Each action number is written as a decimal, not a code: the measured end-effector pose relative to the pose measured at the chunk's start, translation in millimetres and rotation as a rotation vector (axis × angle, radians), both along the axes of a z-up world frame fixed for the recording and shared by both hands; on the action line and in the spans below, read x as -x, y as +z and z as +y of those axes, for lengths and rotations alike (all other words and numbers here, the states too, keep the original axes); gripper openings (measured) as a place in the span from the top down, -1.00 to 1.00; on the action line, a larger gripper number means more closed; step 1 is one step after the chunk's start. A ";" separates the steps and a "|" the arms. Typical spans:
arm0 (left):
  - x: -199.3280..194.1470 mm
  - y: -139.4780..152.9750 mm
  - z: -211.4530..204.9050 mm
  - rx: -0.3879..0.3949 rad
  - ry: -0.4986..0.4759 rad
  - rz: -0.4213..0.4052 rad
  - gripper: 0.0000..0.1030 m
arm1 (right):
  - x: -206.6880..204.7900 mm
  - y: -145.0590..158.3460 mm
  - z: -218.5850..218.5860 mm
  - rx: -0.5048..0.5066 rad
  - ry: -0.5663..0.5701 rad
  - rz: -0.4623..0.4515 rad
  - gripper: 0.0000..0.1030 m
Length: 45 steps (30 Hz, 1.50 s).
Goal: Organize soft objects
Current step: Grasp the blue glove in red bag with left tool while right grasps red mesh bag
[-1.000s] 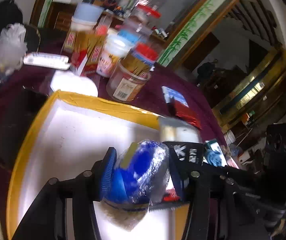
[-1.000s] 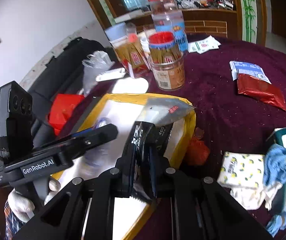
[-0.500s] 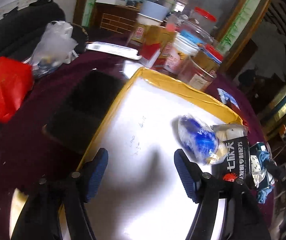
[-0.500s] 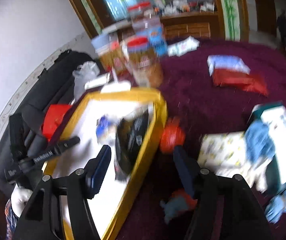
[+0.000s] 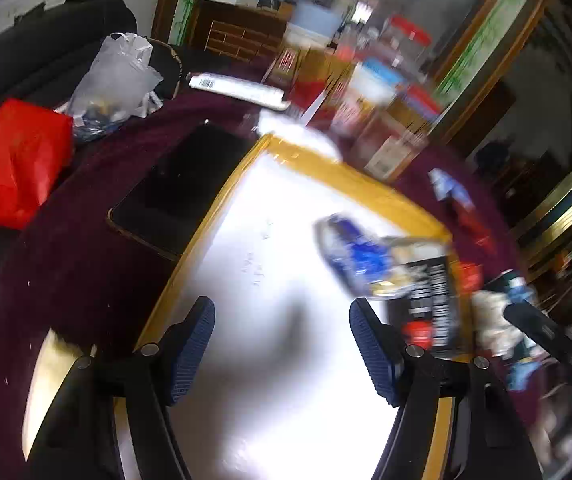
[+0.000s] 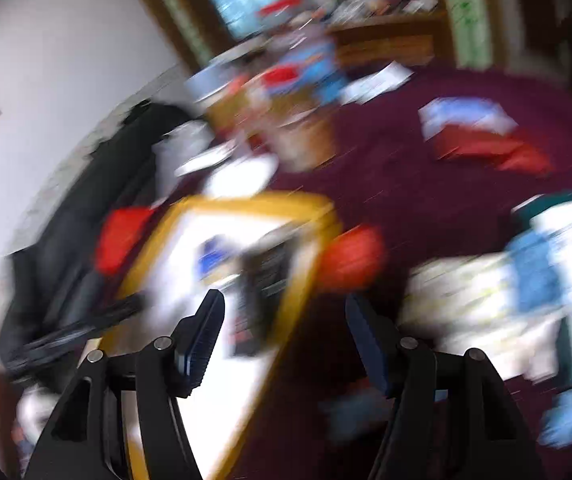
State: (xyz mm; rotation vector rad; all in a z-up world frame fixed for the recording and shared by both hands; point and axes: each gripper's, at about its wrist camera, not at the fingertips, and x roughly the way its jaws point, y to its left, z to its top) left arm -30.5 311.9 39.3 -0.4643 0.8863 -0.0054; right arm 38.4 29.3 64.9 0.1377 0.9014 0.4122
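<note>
A white tray with a yellow rim lies on the maroon tablecloth. A clear packet with blue contents and a black packet lie in the tray's far right corner. My left gripper is open and empty above the tray. My right gripper is open and empty over the tray's right rim; that view is blurred. The blue packet and black packet show there too. An orange soft thing, a white patterned pack and a blue cloth lie right of the tray.
Jars and boxes crowd the table's far side. A black flat case lies left of the tray, with a red bag and a clear plastic bag beyond. A red and blue packet lies far right.
Both grippers have let go of their packets, which now lie in the tray. Both have opened and pulled back; the right one is moving fast toward the right.
</note>
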 end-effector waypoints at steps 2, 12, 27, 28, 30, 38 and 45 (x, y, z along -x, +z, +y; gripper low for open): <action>17.0 15.0 -3.1 0.048 -0.023 -0.062 -0.44 | -7.1 2.0 -9.8 0.095 -0.048 -0.034 -0.22; 63.7 57.3 -45.5 0.012 -0.176 -0.223 -0.49 | -57.5 -44.9 13.8 0.180 -0.012 0.073 -0.10; 45.4 47.9 -169.6 -0.123 -0.474 -0.187 -0.51 | 12.4 8.9 -82.1 -0.024 -0.066 -0.044 0.45; 38.6 42.3 -188.0 -0.143 -0.511 -0.168 -0.51 | 23.3 12.9 -96.3 -0.027 -0.080 -0.055 0.45; 29.2 34.5 -213.3 -0.180 -0.552 -0.140 -0.51 | 43.6 16.9 -122.5 -0.036 -0.107 -0.064 0.45; -19.7 -11.4 -273.7 -0.373 -0.567 0.020 -0.51 | 115.2 8.9 -210.0 -0.078 -0.248 -0.062 0.44; -27.7 -32.2 -301.5 -0.488 -0.569 0.070 0.42 | 149.3 -9.1 -267.8 -0.152 -0.344 -0.049 0.44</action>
